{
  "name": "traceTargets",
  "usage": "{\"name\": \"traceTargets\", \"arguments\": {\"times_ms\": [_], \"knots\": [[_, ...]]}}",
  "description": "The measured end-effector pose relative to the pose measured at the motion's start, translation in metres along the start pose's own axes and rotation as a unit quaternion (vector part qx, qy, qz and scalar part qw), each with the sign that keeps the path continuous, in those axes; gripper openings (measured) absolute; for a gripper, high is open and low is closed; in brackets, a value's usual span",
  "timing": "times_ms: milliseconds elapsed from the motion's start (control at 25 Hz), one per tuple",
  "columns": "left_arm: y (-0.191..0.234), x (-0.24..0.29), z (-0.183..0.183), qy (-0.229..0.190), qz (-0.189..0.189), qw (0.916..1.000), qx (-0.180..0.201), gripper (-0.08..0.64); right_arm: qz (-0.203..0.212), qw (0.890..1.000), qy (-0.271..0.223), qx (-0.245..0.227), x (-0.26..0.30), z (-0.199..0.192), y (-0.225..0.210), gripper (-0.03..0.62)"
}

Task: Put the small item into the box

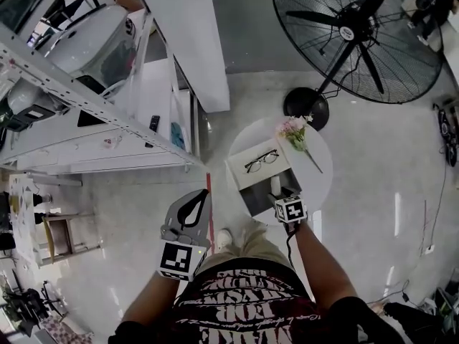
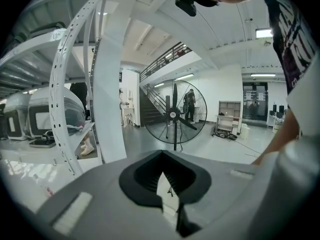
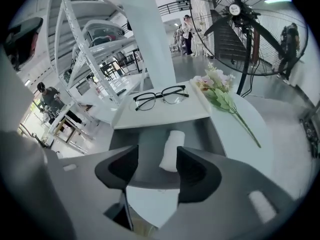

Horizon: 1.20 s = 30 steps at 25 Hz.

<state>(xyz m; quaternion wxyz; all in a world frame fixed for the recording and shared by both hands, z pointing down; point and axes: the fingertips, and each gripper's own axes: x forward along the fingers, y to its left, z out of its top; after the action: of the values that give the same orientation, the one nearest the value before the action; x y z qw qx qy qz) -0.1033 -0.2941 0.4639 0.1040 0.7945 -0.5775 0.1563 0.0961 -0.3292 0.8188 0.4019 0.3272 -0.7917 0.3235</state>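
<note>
Left gripper [image 2: 167, 184]: jaws together, empty, well left of the box [image 3: 145, 151]. Small item [image 3: 171, 150] lies inside the box. Right gripper [image 3: 156, 164]: jaws apart, empty, over the box's near edge. Risk: a low withdrawal could snag the item, or jolt the glasses [image 3: 161, 97] on the box's far side.

Fan [image 1: 351, 32] partly beyond top edge
</note>
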Motion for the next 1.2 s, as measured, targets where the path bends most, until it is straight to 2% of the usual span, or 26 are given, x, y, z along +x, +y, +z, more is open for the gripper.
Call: {"name": "traceTargets", "arguments": {"times_ms": [80, 160, 240, 320, 360, 560, 800, 1000, 1200], "knots": [[-0.001, -0.006, 0.003, -0.004, -0.003, 1.0, 0.001, 0.0, 0.006, 1.0, -0.011, -0.006, -0.014, -0.001, 0.008, 0.258], [-0.003, -0.012, 0.006, -0.012, -0.008, 0.9999, 0.004, 0.0, 0.015, 0.999, -0.034, -0.008, -0.031, 0.0, 0.017, 0.209], [-0.004, -0.016, 0.011, -0.023, -0.013, 0.9996, 0.008, 0.0, 0.015, 0.998, -0.068, -0.005, -0.05, 0.008, 0.024, 0.145], [-0.004, -0.02, 0.015, -0.031, -0.021, 0.9993, 0.006, 0.001, 0.004, 0.995, -0.104, -0.004, -0.07, 0.016, 0.027, 0.05], [-0.005, -0.022, 0.016, -0.036, -0.027, 0.999, 0.003, 0.0, -0.001, 0.993, -0.118, -0.004, -0.08, 0.019, 0.029, 0.029], [-0.008, -0.038, 0.023, -0.064, -0.052, 0.9964, -0.018, 0.0, -0.015, 0.984, -0.177, -0.006, -0.129, 0.033, 0.048, 0.029], [-0.009, -0.056, 0.028, -0.076, -0.073, 0.9938, -0.036, 0.0, -0.042, 0.966, -0.253, 0.004, -0.195, 0.054, 0.065, 0.029], [0.0, -0.068, 0.024, -0.071, -0.064, 0.9947, -0.036, 0.0, -0.052, 0.951, -0.306, -0.003, -0.245, 0.068, 0.09, 0.029], [0.005, -0.084, 0.025, -0.078, -0.075, 0.9936, -0.031, 0.0, -0.055, 0.939, -0.339, -0.01, -0.283, 0.078, 0.118, 0.028]]}}
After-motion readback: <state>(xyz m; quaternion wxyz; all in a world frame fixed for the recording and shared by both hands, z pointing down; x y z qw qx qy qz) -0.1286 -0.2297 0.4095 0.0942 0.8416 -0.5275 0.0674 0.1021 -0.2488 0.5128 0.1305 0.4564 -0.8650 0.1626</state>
